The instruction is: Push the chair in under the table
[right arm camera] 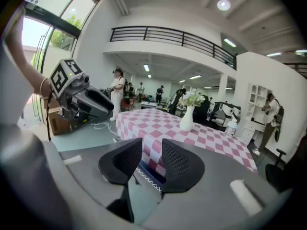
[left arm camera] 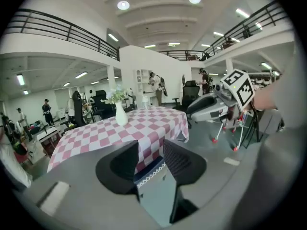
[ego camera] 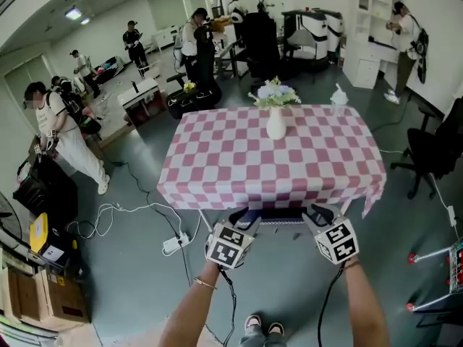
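A person stands at the near edge of a table (ego camera: pixel 217 166) covered with a pink and white checked cloth, seen from above. Each hand holds a gripper just short of the cloth's hanging edge, the left gripper (ego camera: pixel 244 220) and the right gripper (ego camera: pixel 318 215) side by side and apart.

In the left gripper view the two black fingers (left arm camera: pixel 122 166) are spread, with nothing pressed between them. In the right gripper view the fingers (right arm camera: pixel 180 164) are likewise spread and hold nothing.

The chair (ego camera: pixel 278 214) sits in under the table between the two grippers. Only a dark strip with a white zigzag trim shows below the cloth's edge.

A white vase (ego camera: pixel 275 125) of pale flowers (ego camera: pixel 273 94) stands upright near the middle of the far side of the table. A black office chair (ego camera: pixel 434 150) stands well to the right. Several people stand in the open room beyond the table.
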{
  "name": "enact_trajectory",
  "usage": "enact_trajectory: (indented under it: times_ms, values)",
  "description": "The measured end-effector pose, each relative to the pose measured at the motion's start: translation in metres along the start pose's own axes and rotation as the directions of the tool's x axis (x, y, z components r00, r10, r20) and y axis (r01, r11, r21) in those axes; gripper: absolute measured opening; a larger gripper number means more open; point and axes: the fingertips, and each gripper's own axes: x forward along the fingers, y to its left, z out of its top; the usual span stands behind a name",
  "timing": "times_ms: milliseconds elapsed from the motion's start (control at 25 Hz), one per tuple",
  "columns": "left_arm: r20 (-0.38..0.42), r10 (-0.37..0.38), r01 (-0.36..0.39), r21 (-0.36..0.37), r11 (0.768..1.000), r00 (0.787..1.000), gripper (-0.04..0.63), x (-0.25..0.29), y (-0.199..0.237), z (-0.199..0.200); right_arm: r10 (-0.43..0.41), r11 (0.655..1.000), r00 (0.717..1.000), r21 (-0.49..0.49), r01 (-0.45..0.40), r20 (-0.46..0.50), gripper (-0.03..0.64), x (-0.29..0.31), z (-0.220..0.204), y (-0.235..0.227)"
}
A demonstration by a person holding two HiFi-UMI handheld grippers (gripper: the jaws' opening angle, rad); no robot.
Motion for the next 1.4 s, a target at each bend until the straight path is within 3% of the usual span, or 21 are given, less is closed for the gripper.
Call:
enact_trajectory:
  times_ms: [200,400,560,600,680,800,1040,1400]
  values:
    - [0.157,0.135,-0.120,-0.096,0.988,0.978,0.149,-0.048,0.007,0.040,-0.142,0.984,0.978,0.130,0.123,0.153,0.135,-0.053,0.037,0.002]
    - [0.277,0.291,-0.249,-0.177,0.952,0.916,0.110,-0.110,0.007,0.067,-0.316,0.928,0.910,0.286,0.238,0.269,0.135,-0.120,0.061,0.005]
    - [0.315,0.375,-0.315,-0.227,0.922,0.872,0.035,-0.150,0.001,0.071,-0.443,0.863,0.853,0.389,0.323,0.275,0.119,-0.163,0.062,0.006]
    - [0.315,0.381,-0.316,-0.240,0.918,0.869,0.002,-0.155,-0.001,0.069,-0.462,0.852,0.843,0.400,0.337,0.274,0.104,-0.172,0.063,0.008]
    - [0.310,0.383,-0.307,-0.267,0.914,0.870,0.002,-0.164,-0.004,0.063,-0.486,0.840,0.831,0.406,0.359,0.270,0.036,-0.187,0.062,0.015]
    - [0.314,0.399,-0.312,-0.291,0.904,0.862,0.002,-0.176,-0.006,0.055,-0.507,0.831,0.823,0.401,0.386,0.257,0.018,-0.203,0.055,0.027]
    - [0.334,0.422,-0.332,-0.293,0.897,0.843,0.000,-0.198,-0.017,0.050,-0.556,0.799,0.796,0.418,0.432,0.240,0.011,-0.225,0.040,0.041]
    - [0.336,0.419,-0.326,-0.301,0.896,0.844,0.001,-0.203,-0.030,0.049,-0.557,0.804,0.795,0.395,0.444,0.240,0.009,-0.236,0.044,0.046]
